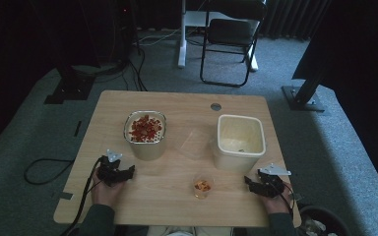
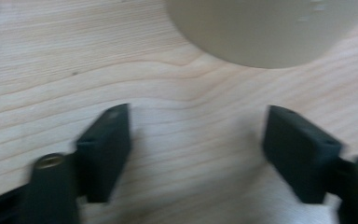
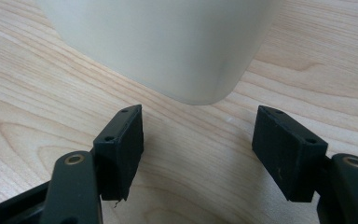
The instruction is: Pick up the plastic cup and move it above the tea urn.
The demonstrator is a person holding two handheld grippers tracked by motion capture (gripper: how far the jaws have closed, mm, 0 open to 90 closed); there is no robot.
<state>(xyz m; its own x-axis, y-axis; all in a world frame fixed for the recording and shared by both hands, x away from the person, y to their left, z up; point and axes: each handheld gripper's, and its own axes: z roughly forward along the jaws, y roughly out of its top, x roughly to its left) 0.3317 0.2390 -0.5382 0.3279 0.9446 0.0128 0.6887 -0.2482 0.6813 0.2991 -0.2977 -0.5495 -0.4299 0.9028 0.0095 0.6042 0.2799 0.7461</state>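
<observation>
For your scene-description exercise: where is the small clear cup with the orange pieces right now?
In the high view, the small clear cup stands near the table's front edge, between the two grippers, closer to the right gripper, just in front of the cream container.

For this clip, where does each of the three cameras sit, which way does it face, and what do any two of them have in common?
High view: above the person's side, facing forward and down on the wooden table; both hands with the left gripper and right gripper.
Left gripper view: low over the table, looking along its open jaws at the filled container.
Right gripper view: likewise low, open jaws facing the cream container.
Shared: the high view also shows both containers.
</observation>
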